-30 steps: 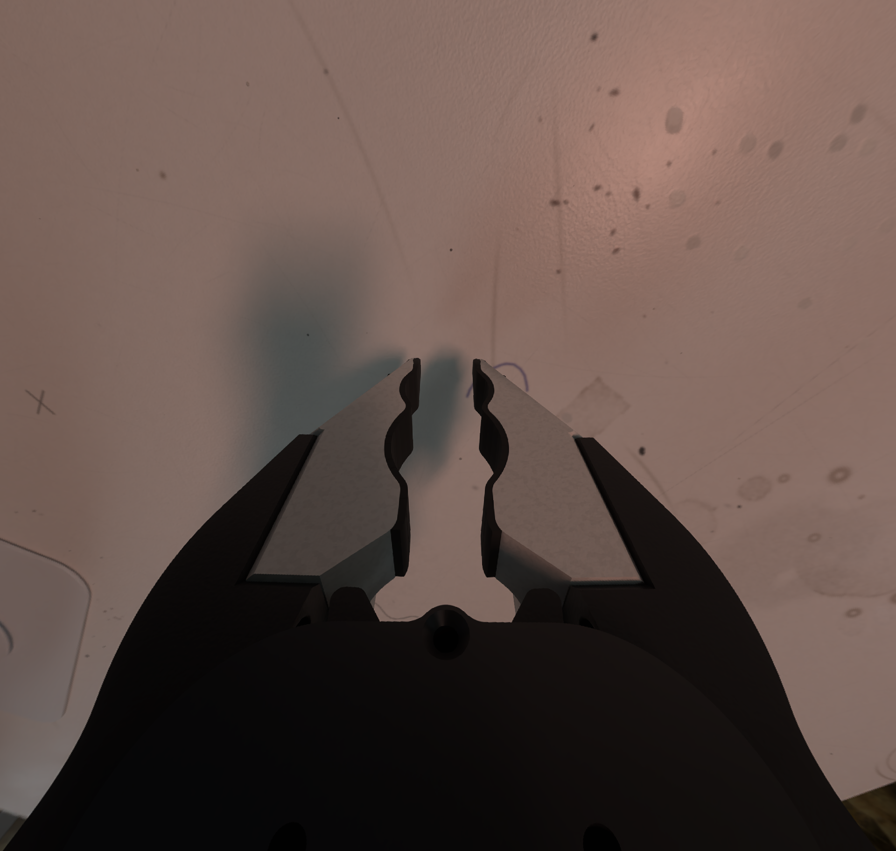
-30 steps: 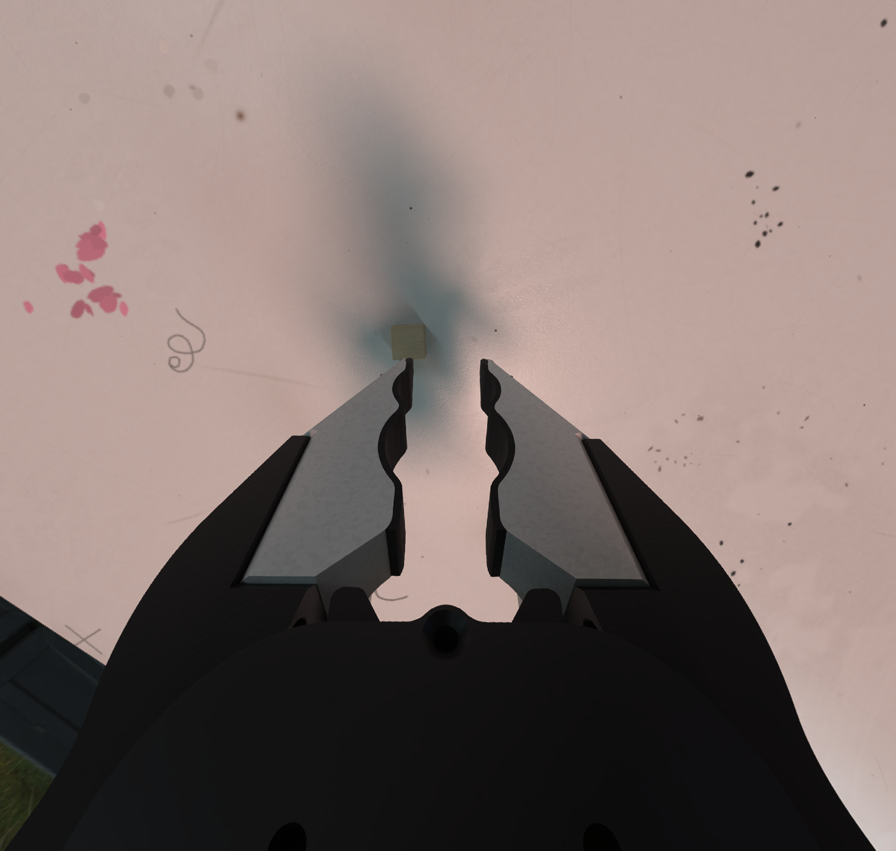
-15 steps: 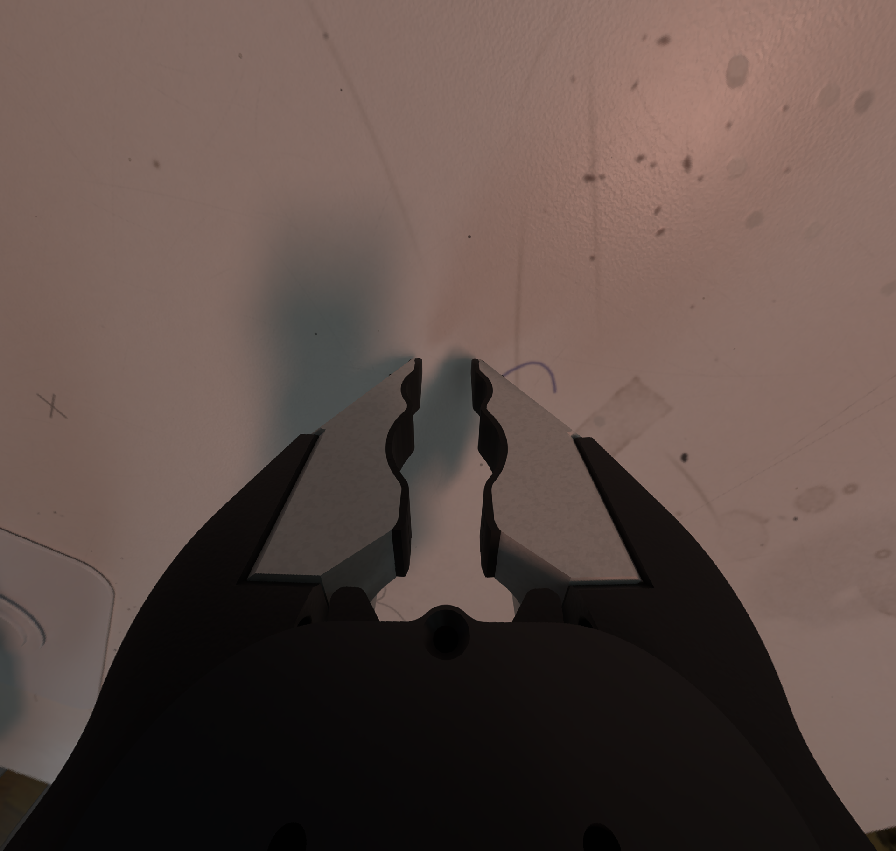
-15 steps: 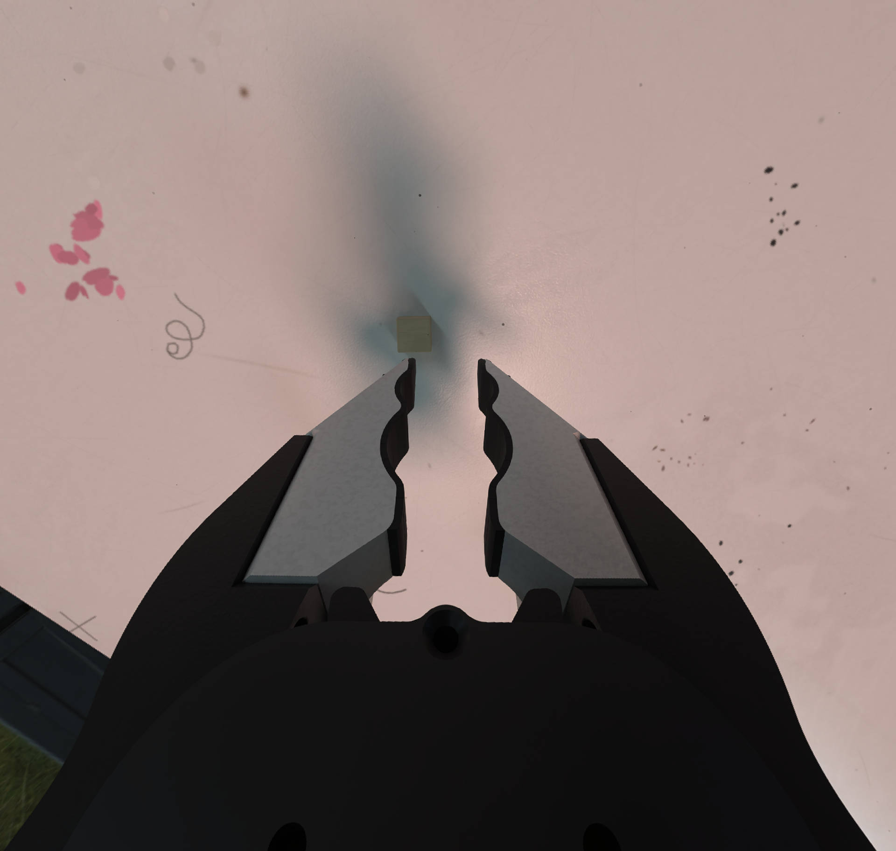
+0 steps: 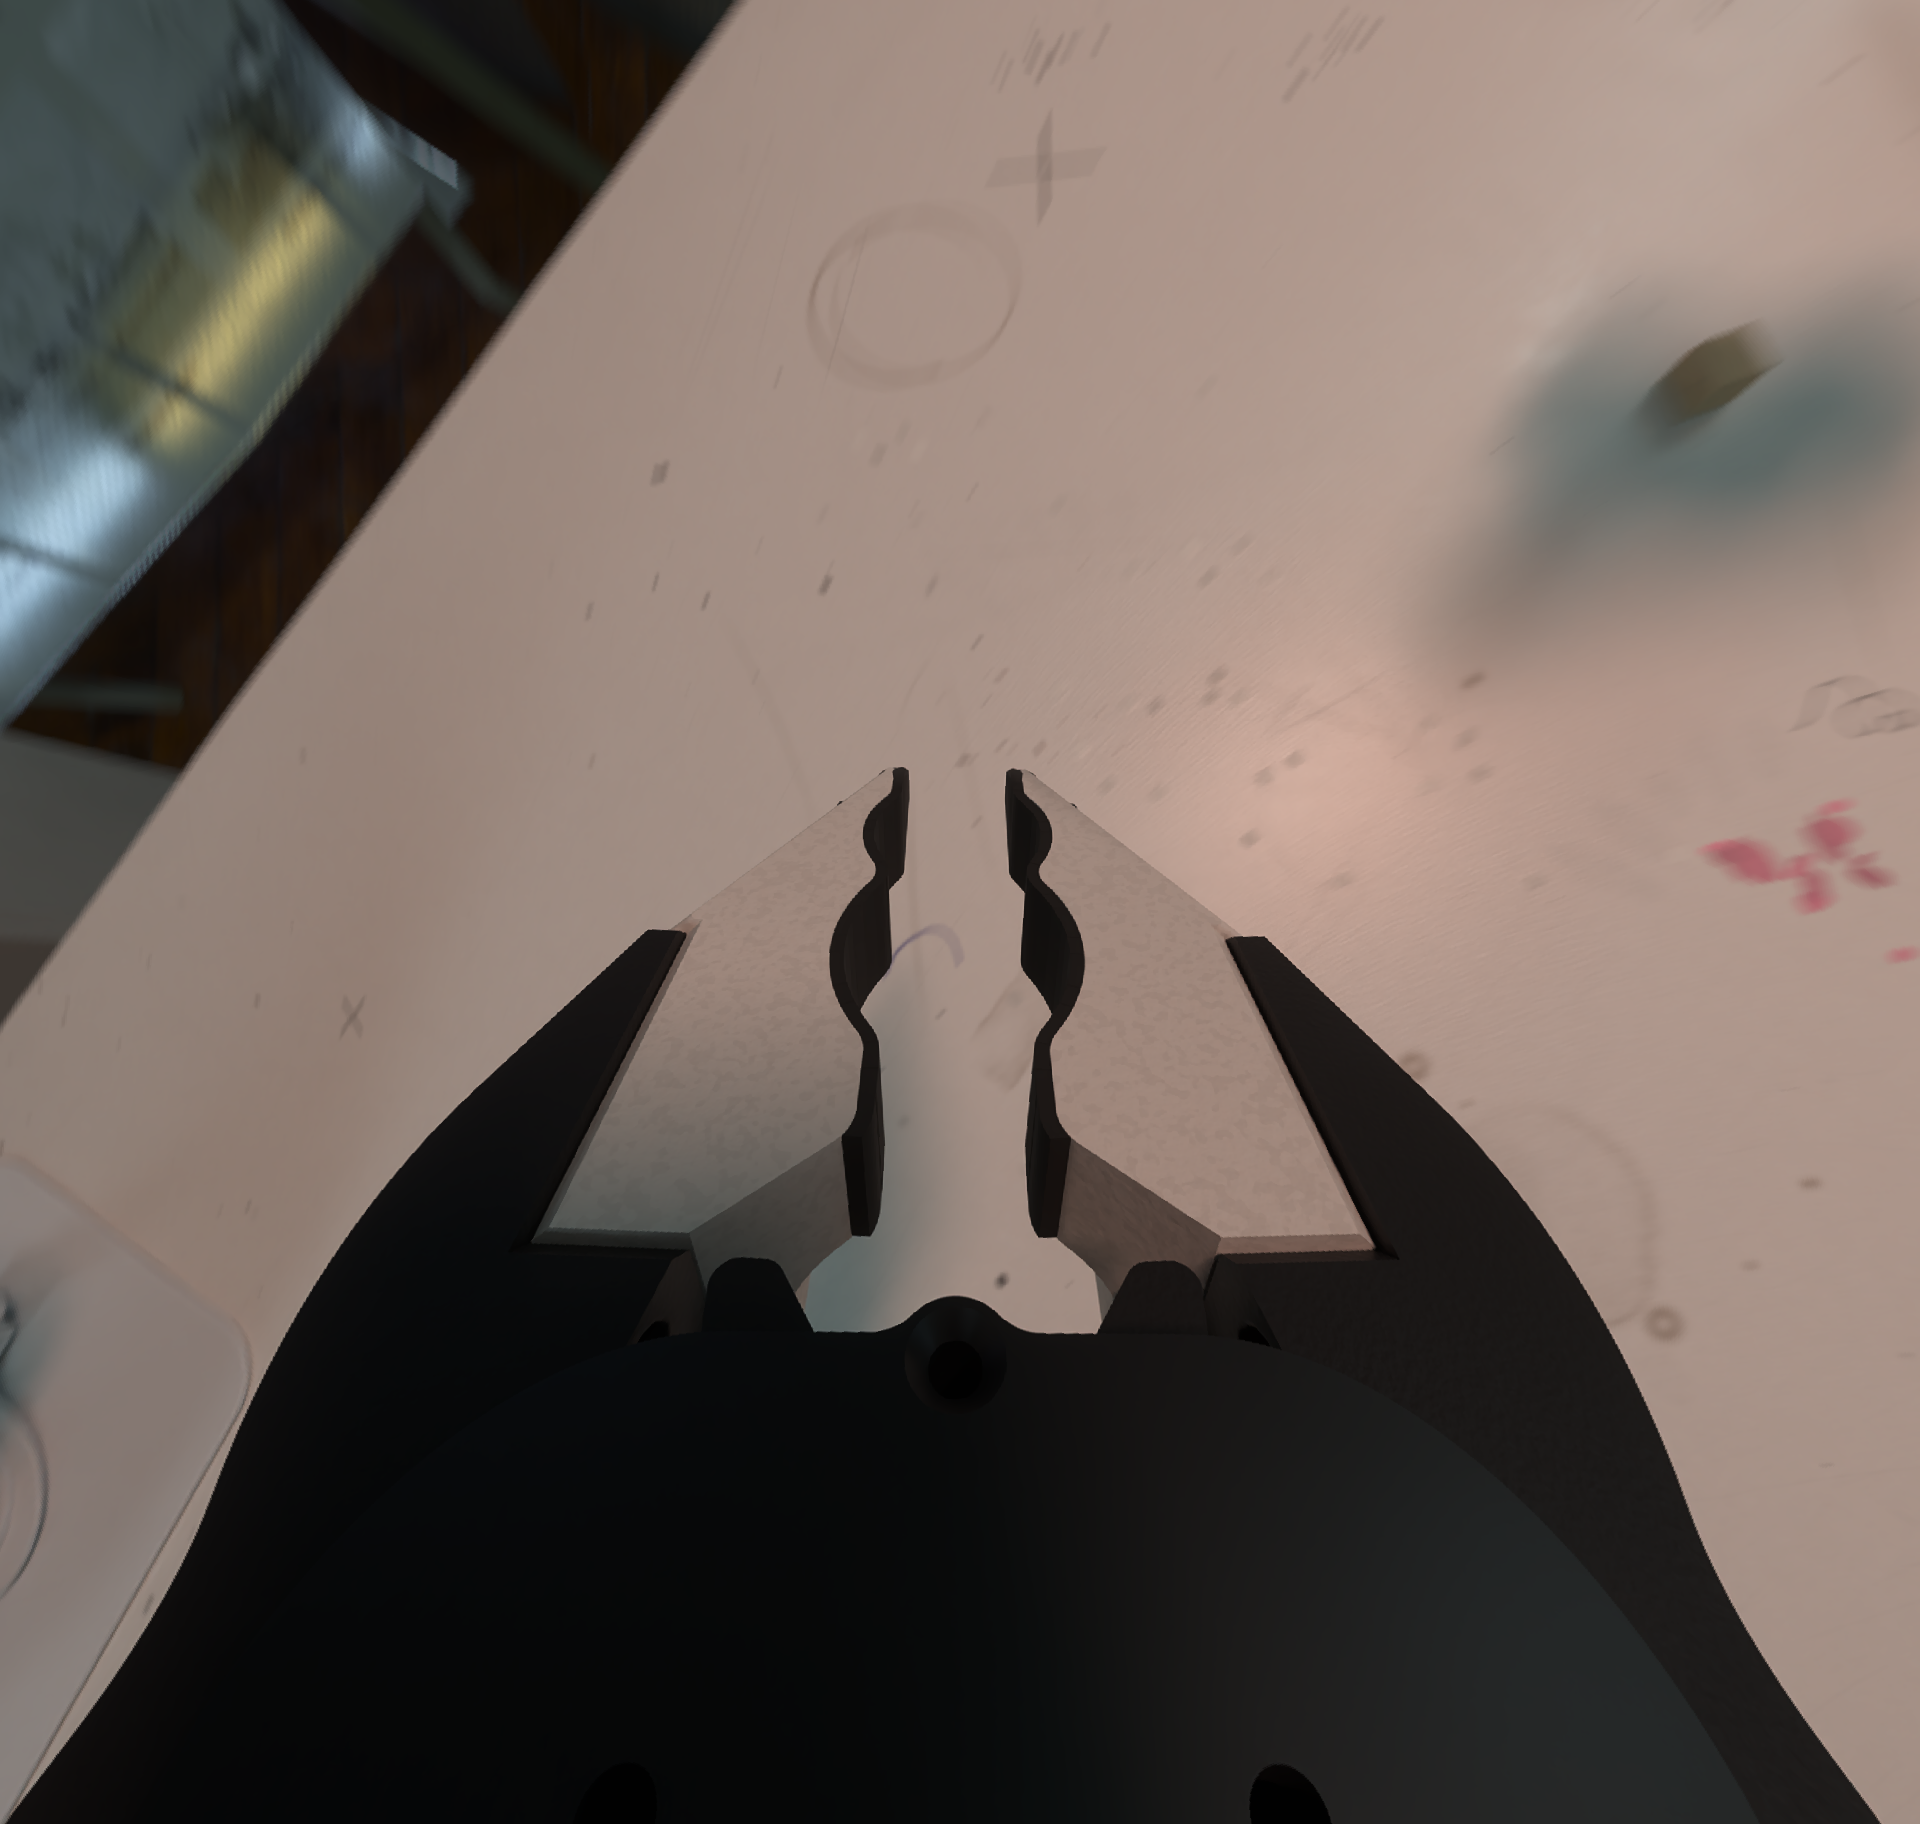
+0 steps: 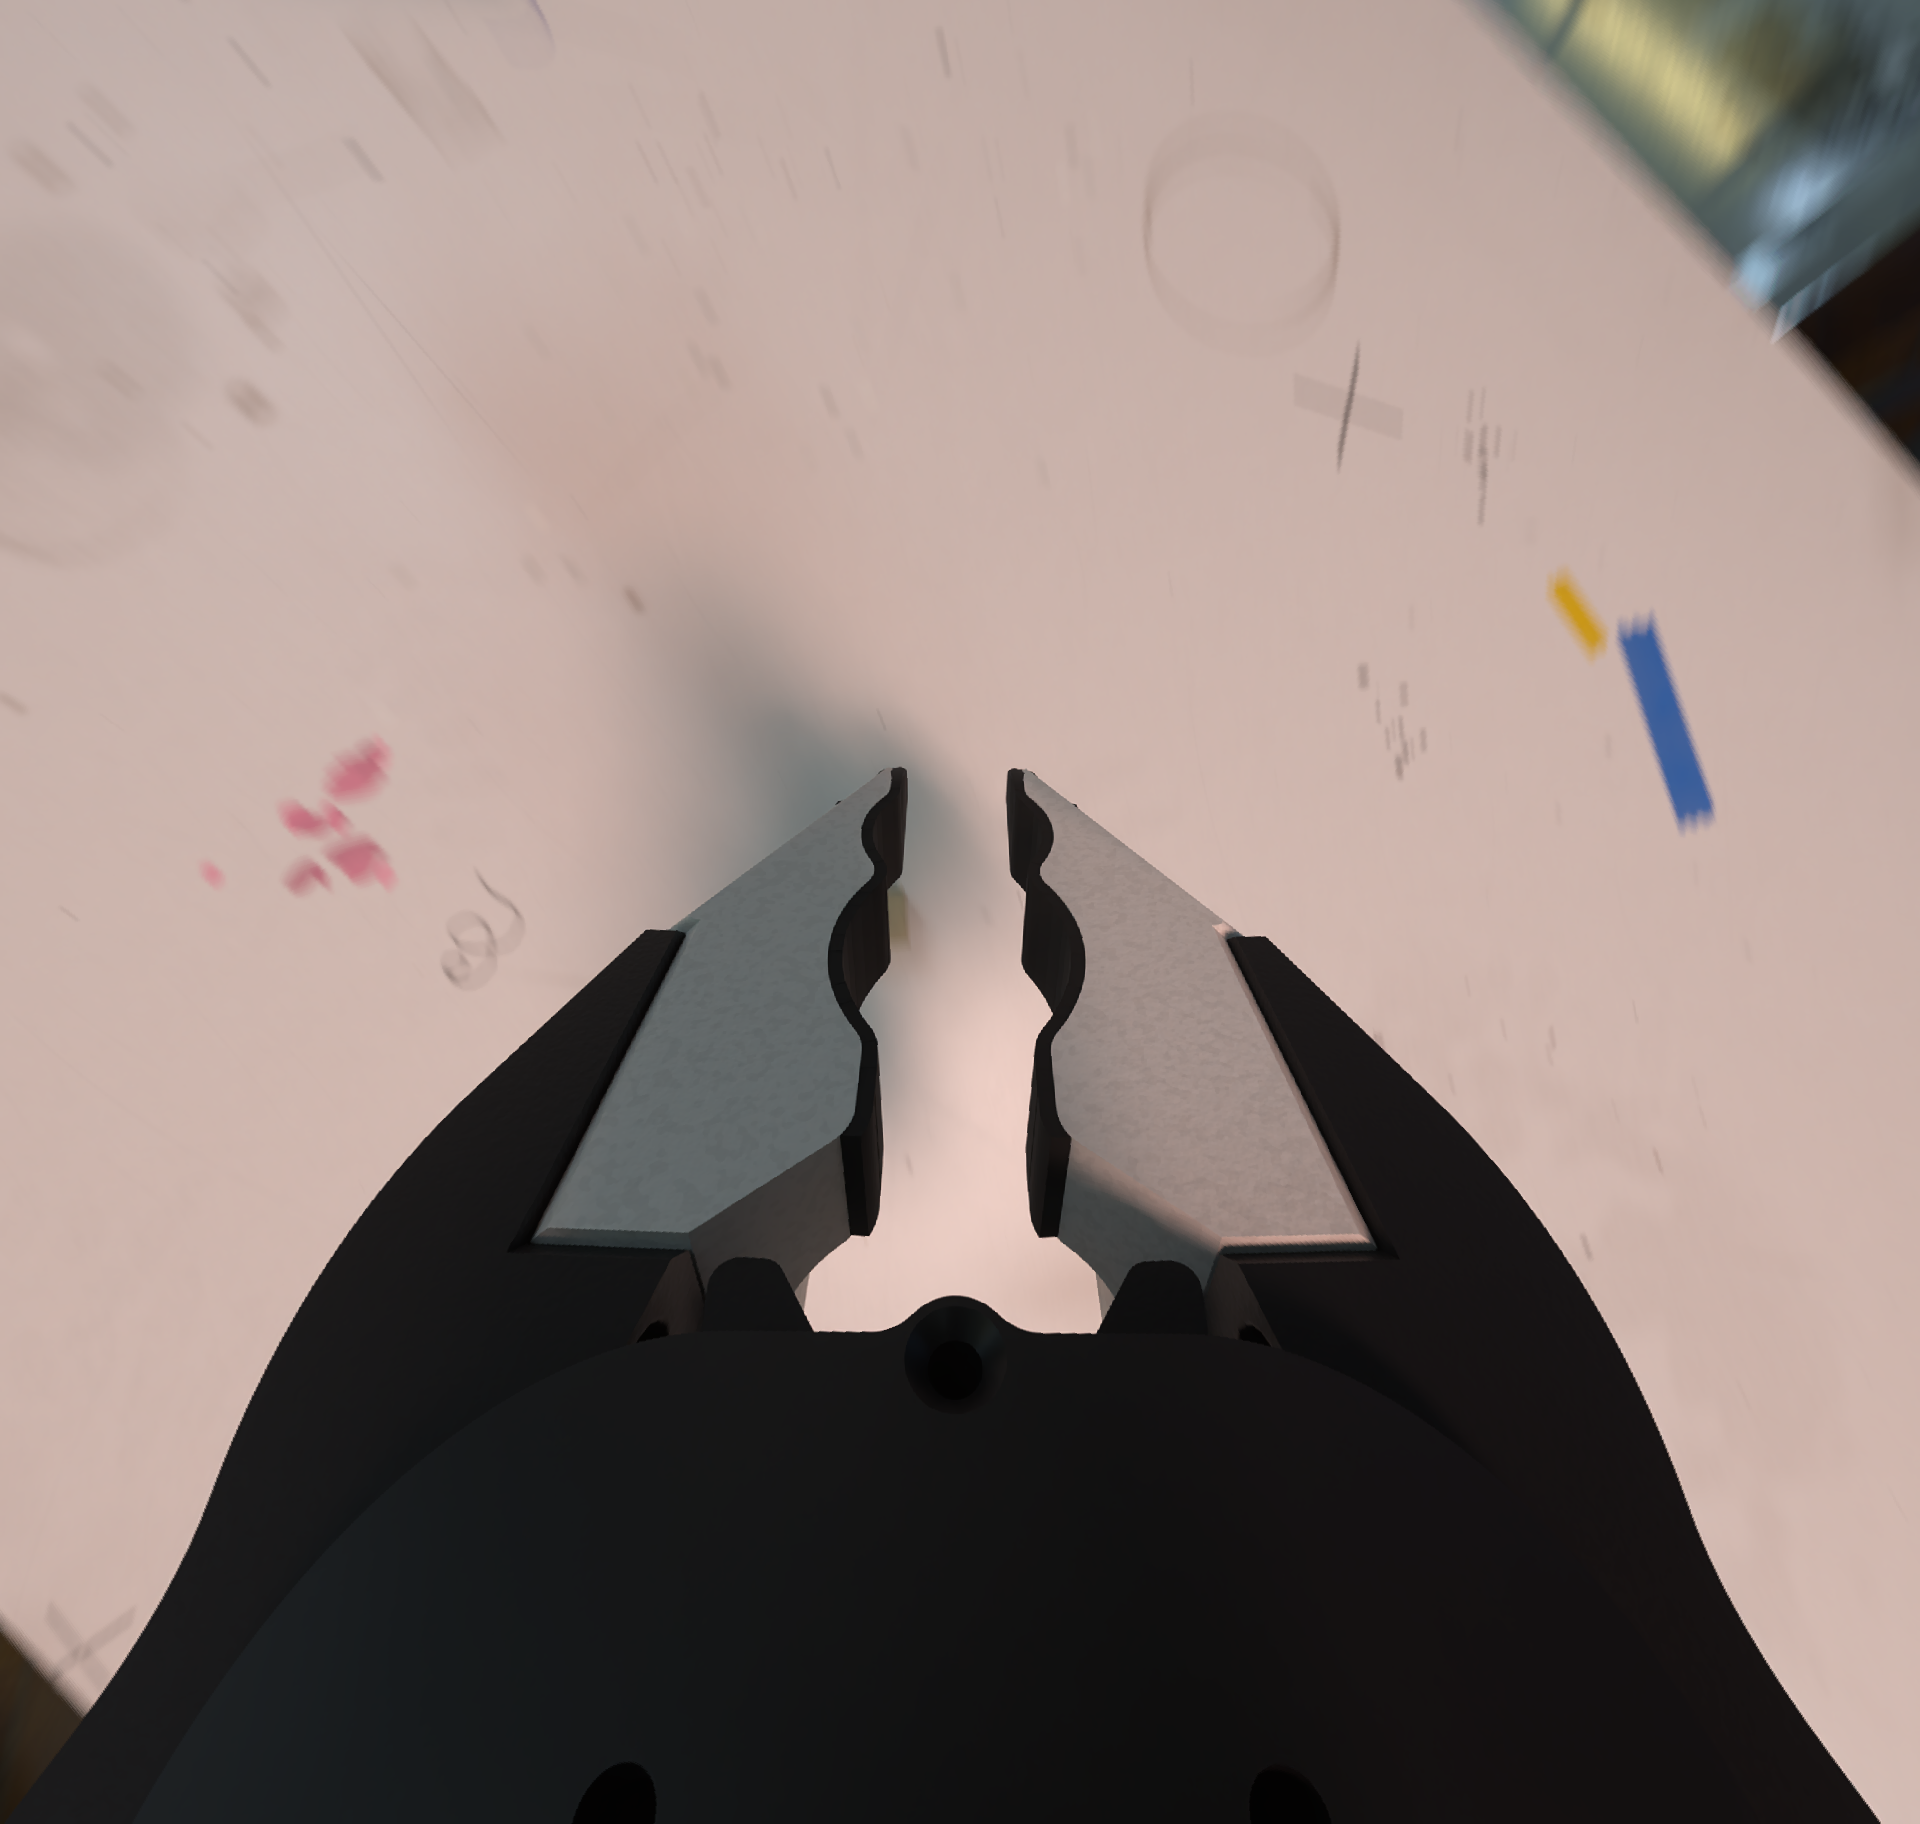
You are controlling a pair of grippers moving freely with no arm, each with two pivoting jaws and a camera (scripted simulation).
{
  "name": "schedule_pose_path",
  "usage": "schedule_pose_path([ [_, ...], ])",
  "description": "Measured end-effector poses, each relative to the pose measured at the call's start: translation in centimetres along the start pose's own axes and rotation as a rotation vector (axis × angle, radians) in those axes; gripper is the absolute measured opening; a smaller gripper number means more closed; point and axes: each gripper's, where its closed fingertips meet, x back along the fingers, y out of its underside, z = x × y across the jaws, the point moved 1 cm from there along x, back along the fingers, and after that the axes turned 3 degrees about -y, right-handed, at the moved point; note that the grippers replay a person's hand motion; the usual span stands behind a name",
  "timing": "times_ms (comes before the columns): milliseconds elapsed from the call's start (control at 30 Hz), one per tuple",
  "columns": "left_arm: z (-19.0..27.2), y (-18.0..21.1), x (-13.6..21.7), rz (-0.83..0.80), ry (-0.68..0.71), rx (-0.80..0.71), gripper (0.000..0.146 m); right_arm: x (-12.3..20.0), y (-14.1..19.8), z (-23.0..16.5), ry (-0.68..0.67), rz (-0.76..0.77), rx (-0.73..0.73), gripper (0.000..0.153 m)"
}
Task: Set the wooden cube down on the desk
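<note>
The wooden cube [image 5: 1712,374] sits blurred on the pale desk [image 5: 727,548], well clear of the left gripper [image 5: 956,787] and right gripper [image 6: 956,787], both narrowly parted, holding nothing, so the job looks done.

Looks like a lab or workshop bench to us: a scuffed pale desk top [image 6: 1039,424] with pen crosses, a blue tape strip [image 6: 1664,720] at 3 o'clock, pink paint blotches [image 6: 338,829] at 9.
</note>
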Motion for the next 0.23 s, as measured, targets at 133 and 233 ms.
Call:
schedule_pose_path([
  [133,5.7,-4.8,3.6,0.214,0.167,-0.001,0.018,1.6,-6.3,-4.7,-0.218,0.448,0.070,0.022],
  [233,10.0,-7.2,5.0,0.313,0.299,-0.036,0.018,2.4,-9.3,-8.5,-0.400,0.717,0.115,0.028],
])
